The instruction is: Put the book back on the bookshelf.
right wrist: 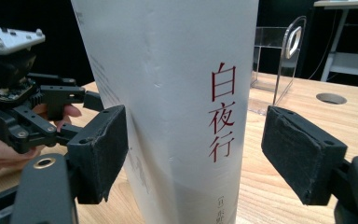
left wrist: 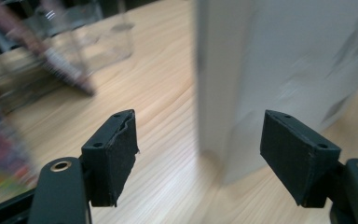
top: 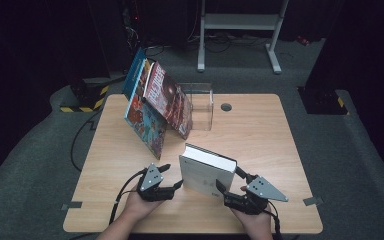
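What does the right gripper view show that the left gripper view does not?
Right gripper view alone: red characters on the book's spine, the left gripper beyond the book, a round hole in the table.

Left gripper view alone: blurred colourful books leaning at far left.

Both: the white book standing upright between open jaws, the clear stand, the wooden table.

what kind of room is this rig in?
Probably a lab or recording studio, not a home: one wooden table on grey carpet with black surroundings, hazard-striped tape by the far left corner, and a bare metal stand behind.
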Tool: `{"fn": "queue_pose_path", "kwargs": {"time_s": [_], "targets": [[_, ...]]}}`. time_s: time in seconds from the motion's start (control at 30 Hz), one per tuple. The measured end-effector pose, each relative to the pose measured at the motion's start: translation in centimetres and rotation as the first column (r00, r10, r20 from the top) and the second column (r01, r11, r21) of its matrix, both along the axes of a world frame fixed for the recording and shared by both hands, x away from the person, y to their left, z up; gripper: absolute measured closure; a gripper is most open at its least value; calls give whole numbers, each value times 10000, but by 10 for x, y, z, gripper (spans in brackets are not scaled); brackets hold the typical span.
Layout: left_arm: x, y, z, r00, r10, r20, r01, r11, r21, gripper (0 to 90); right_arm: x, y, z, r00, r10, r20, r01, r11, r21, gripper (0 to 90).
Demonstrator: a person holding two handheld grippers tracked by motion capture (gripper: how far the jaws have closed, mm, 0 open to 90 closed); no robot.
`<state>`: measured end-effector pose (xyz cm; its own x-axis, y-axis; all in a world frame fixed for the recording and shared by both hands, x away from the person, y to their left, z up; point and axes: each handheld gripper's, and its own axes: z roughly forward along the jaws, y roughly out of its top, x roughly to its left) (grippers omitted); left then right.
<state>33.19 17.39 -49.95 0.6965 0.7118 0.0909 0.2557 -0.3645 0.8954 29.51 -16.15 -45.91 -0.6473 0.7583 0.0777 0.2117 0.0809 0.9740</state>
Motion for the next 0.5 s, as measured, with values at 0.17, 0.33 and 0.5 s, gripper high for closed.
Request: {"fn": "queue_pose_path", "kwargs": {"time_s": [0.17, 0.33, 0.5], "targets": [[8, 23, -9, 9914, 957, -891, -925, 9949, 396, 286, 1, 0, 1, 10000, -70, 42, 70, 10000, 67, 206], [15, 31, -21, 9773, 1688, -1283, -1464, 9749, 1676, 280, 5, 5, 1, 9999, 53, 120, -50, 9997, -239, 183], [17, 31, -23, 9754, 1618, -1500, -1351, 9755, 1736, 262, 12, 8, 7, 9992, 310, -264, -320, 9987, -397, 207]]}}
